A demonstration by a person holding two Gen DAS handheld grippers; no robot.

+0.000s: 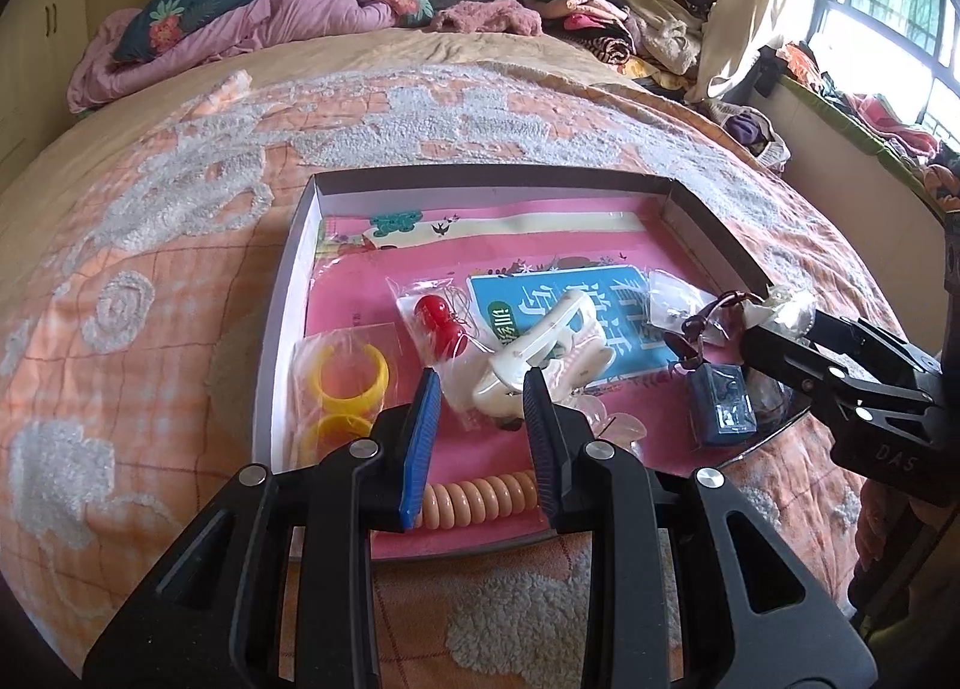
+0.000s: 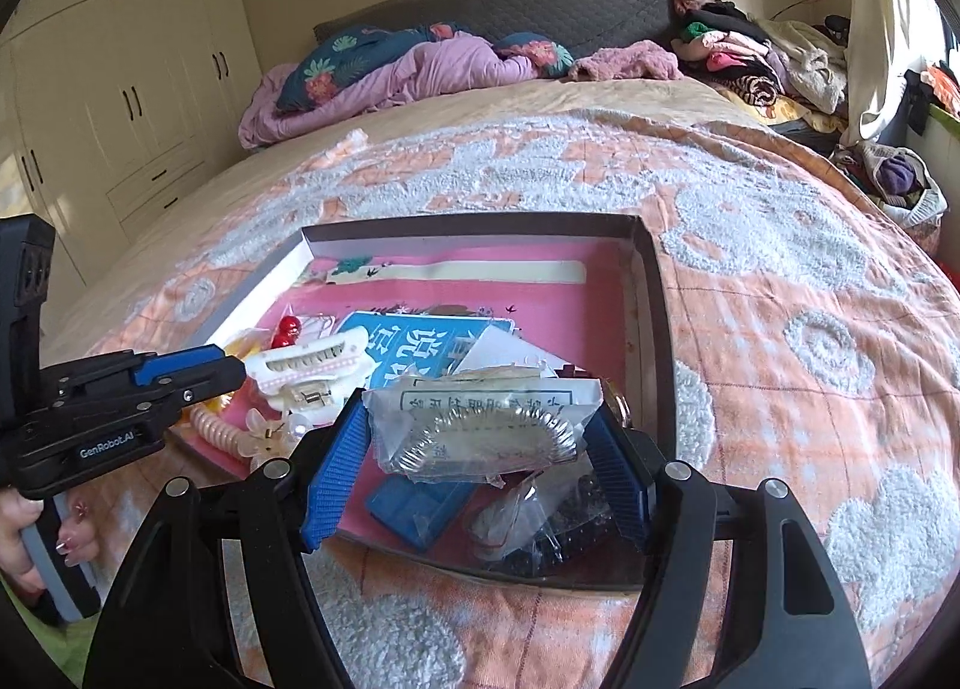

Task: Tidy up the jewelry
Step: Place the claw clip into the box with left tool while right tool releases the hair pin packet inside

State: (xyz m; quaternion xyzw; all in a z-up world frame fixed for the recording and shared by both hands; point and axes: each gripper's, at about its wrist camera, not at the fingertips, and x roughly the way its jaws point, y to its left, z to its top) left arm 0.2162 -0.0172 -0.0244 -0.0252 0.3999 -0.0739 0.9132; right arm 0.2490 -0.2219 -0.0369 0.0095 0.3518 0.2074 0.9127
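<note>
right gripper fingers clamp crinkly clear plastic packet of silver jewelry, above shallow cardboard box on bed | light, slippery, pinch edges | left gripper narrowly parted, empty

You work over a bed spread with an orange-and-white tufted blanket. A shallow open box lies near its foot edge. Crumpled bedding and heaped clothes crowd its head end.
</note>
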